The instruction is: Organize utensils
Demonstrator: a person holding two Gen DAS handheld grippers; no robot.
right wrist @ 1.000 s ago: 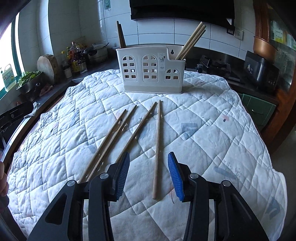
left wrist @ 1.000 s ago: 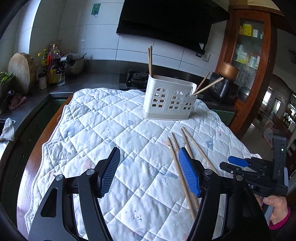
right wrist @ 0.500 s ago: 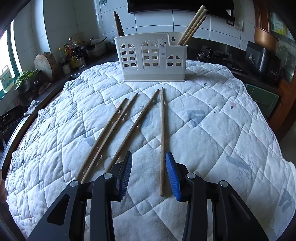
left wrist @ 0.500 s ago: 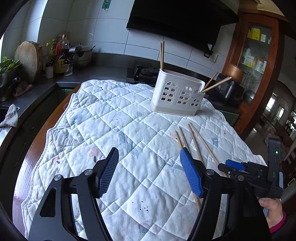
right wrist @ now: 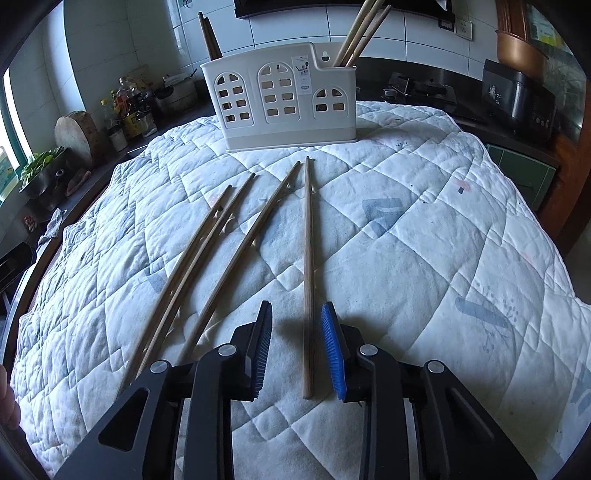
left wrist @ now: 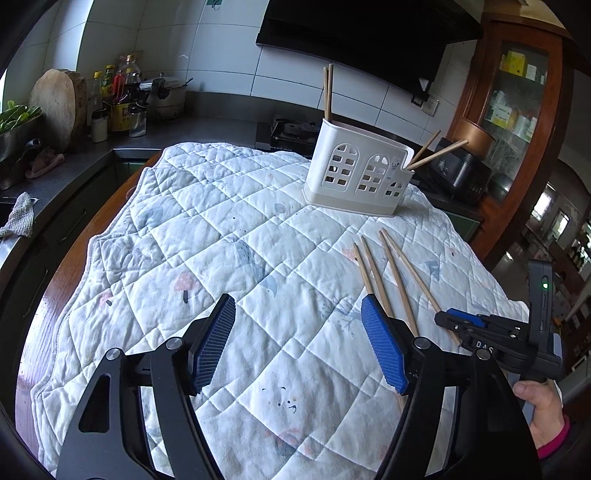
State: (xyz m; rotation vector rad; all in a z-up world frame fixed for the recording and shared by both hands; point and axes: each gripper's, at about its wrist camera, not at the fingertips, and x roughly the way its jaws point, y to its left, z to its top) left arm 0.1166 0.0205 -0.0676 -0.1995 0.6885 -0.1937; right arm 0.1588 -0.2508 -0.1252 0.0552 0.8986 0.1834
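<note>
R claw point(right wrist: 297, 347) jaws just been closing, not yet pinching: rightmost chopstick point(right wrist: 307, 266) lies between pads, untouched; L claw point(left wrist: 299, 343) spread wide over bare quilt point(left wrist: 207, 229).

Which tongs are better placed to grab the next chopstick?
Right tongs: closing in, they straddle the rightmost wooden chopstick on the quilt, pads not touching. Left tongs gape over bare quilt.

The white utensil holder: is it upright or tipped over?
Upright. The utensil holder sits flat on the quilt, with chopsticks poking from its top.
</note>
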